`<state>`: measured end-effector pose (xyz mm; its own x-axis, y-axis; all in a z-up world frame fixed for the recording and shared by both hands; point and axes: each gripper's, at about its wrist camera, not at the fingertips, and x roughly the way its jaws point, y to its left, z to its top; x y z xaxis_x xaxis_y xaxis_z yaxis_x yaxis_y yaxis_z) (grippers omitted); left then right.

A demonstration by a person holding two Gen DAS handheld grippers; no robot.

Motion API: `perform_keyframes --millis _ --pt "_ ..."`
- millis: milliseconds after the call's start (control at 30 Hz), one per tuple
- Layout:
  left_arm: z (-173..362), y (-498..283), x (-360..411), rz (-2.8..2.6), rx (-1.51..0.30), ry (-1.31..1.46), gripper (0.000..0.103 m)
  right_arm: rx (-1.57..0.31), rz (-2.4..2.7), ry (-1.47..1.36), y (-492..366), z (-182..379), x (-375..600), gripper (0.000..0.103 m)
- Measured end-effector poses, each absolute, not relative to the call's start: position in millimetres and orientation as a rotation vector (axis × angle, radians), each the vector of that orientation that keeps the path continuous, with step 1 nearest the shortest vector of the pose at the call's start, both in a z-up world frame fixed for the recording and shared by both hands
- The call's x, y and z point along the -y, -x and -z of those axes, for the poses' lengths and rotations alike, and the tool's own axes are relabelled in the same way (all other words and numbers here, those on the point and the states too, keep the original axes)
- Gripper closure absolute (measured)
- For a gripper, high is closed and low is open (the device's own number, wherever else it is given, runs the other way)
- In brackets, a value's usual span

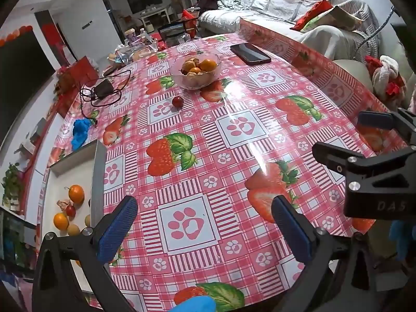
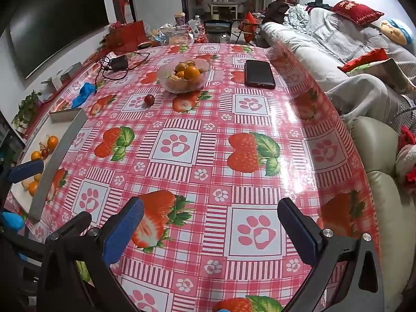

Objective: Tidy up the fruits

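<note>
Both tongs (image 1: 205, 221) (image 2: 210, 223) hang spread and empty over the tablecloth (image 2: 260, 119); beyond lie phone (image 2: 259, 74), charger (image 2: 119, 63) and blue glove (image 2: 82, 95).

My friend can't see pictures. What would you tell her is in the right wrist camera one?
The right gripper, jaws wide open and empty, hovers over a table with a pink strawberry-and-paw-print tablecloth. Farther off stand a clear bowl of oranges and other fruit, a small red fruit and a black phone; a white tray of fruit sits at left.
</note>
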<state>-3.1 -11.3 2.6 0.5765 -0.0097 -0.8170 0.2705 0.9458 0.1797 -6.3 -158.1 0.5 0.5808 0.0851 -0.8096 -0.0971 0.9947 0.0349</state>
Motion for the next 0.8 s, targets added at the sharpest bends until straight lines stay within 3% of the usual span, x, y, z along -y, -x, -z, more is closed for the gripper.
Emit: perform_keyframes --millis 800 --pt "-2.5 3.9 15.0 0.162 -0.947 -0.304 0.0 -0.943 -0.101 0.004 7.7 0.4 171.2 0.0"
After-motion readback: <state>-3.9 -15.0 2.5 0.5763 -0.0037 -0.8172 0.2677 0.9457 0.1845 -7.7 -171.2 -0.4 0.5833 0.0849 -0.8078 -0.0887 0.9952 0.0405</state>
